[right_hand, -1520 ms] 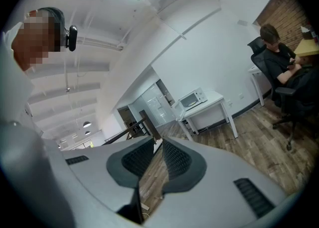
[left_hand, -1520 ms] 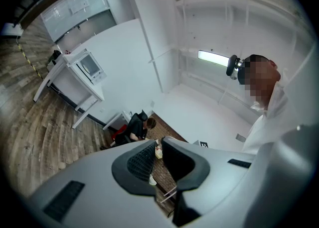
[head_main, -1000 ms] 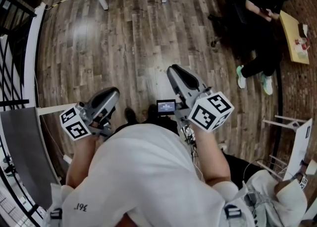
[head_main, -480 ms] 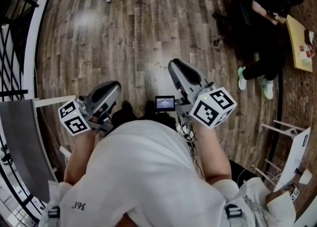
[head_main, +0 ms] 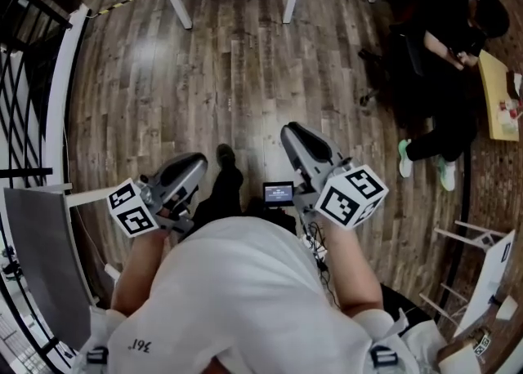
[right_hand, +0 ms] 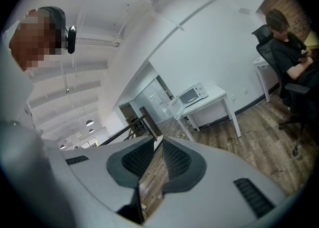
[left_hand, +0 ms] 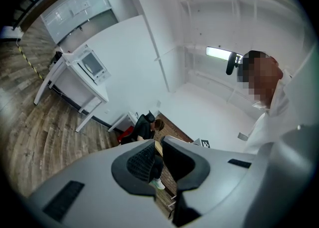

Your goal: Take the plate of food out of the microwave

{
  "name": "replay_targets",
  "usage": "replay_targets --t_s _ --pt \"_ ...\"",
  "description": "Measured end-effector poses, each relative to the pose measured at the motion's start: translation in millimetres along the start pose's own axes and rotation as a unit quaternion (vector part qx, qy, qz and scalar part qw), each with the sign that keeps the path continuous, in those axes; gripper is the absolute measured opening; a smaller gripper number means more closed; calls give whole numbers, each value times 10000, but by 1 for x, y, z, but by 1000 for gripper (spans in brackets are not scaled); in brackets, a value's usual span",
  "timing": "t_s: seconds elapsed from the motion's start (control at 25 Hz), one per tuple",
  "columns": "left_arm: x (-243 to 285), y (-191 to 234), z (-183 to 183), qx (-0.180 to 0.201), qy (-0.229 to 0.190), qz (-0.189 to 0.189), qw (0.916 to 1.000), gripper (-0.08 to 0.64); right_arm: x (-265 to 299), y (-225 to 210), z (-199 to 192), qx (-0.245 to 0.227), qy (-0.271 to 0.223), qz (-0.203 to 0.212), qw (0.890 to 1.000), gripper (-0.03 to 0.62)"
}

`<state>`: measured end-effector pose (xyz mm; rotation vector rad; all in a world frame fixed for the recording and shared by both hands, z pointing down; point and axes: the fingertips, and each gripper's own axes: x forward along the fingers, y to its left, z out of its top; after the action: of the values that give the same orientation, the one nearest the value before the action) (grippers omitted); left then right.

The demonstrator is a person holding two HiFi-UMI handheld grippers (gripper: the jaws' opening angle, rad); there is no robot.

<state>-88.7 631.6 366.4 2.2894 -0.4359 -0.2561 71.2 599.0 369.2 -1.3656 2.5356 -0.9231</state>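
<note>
Though each pair of jaws stands only a narrow slit apart, nothing sits between them: the left gripper [left_hand: 159, 146] shows the legs of a seated person in black [left_hand: 145, 125] through its gap, and the right gripper [right_hand: 158, 145] shows a strip of wood floor [right_hand: 259, 137]. Far ahead of the right jaws, well apart from them, the microwave [right_hand: 192, 94] stands on a white counter [right_hand: 218, 92], its door seemingly swung open to the left; the plate of food cannot be made out inside. From the left jaws the same microwave lies far off to the left. Behind the jaws a small screen [head_main: 278, 193] sits between the grippers, just ahead of the person's white shirt [head_main: 245, 299]
</note>
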Motion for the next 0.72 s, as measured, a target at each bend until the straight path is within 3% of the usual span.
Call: replay_targets --t_s 0.48,0.72 --pt "35 129 152 11 87 -39 10000 51 153 -32 79 -83 -137 -371 9992 58" --pt "48 168 195 -1 110 -210 9997 51 199 -44 102 -147 -200 -527 9983 57"
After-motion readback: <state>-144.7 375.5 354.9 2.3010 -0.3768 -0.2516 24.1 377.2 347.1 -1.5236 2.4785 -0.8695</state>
